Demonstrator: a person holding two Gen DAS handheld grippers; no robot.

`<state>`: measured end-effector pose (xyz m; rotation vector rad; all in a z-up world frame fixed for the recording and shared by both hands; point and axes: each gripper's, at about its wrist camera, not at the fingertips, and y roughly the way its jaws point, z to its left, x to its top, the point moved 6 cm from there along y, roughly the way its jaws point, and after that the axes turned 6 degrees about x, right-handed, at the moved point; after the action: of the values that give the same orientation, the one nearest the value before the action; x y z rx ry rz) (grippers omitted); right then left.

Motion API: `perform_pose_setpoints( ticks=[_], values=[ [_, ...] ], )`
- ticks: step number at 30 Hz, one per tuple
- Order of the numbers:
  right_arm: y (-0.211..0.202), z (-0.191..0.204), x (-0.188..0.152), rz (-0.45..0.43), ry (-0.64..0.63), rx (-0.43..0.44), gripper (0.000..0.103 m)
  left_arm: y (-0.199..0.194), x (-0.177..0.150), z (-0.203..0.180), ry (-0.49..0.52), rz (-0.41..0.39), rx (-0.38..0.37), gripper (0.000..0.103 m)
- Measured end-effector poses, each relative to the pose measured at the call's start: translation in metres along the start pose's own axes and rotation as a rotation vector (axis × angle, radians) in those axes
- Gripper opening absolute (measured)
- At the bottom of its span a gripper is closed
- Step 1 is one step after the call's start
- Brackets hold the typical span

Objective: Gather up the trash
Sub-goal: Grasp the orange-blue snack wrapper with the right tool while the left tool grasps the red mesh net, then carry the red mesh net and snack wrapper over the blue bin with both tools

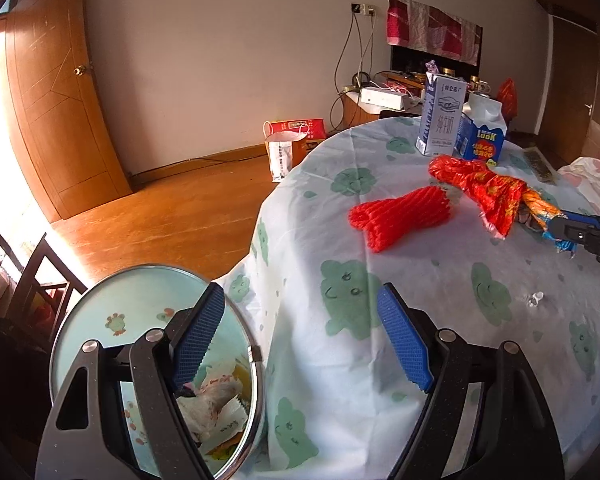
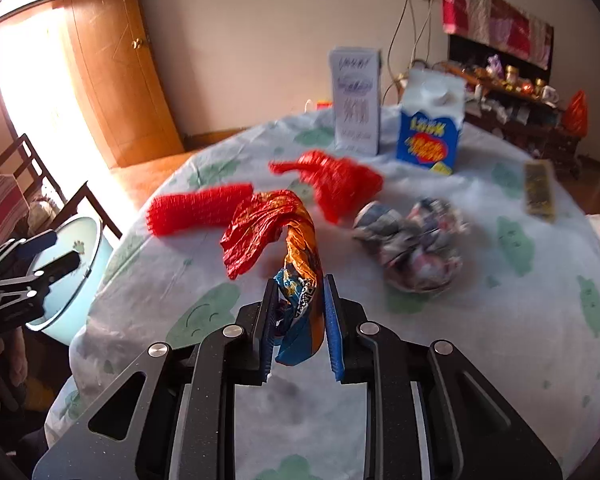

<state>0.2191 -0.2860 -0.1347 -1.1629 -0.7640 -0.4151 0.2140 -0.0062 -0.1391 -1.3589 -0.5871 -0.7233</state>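
the right hand-held gripper is pinching a twisted orange-and-blue foil snack wrapper above the tabletop; the left hand-held gripper hangs spread and empty by the pale blue round bin, already holding scraps. a red foam net sleeve, crumpled red bag, grey paper wad and two cartons remain.

A twisted snack wrapper, red and orange at its free end and blue at the pinched end, is lifted above the round table. Behind it lie a red foam fruit net, a crumpled red bag and a grey-blue crumpled paper wad. A pale blue trash bin beside the table holds wrappers.
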Motion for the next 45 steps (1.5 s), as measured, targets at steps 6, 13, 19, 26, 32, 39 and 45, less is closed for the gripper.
perform_pose_setpoints(
  ticks=[6, 13, 19, 26, 32, 39, 45],
  values=[
    [-0.024, -0.049, 0.002, -0.046, 0.063, -0.099, 0.023, 0.023, 0.027, -0.042, 0.051, -0.001, -0.038, 0.077],
    [-0.037, -0.108, -0.009, -0.049, 0.157, -0.155, 0.023, 0.069, 0.042, -0.068, 0.055, 0.078, -0.090, 0.055],
    [-0.041, -0.112, -0.013, -0.063, 0.145, -0.137, 0.023, 0.076, 0.037, -0.079, 0.069, 0.121, -0.155, 0.017],
    [-0.044, -0.076, -0.001, -0.109, 0.071, -0.098, 0.023, 0.034, 0.030, -0.054, 0.065, 0.062, -0.132, 0.016],
    [-0.035, -0.032, 0.006, -0.122, 0.005, -0.047, 0.023, -0.004, 0.014, -0.020, 0.043, 0.016, -0.083, 0.016],
    [-0.016, 0.022, 0.013, -0.134, -0.068, 0.009, 0.023, -0.032, -0.009, 0.017, 0.006, 0.000, -0.032, 0.016],
    [-0.010, 0.058, 0.014, -0.135, -0.111, 0.047, 0.023, -0.048, -0.023, 0.045, -0.027, -0.015, 0.013, 0.016]
  ],
)
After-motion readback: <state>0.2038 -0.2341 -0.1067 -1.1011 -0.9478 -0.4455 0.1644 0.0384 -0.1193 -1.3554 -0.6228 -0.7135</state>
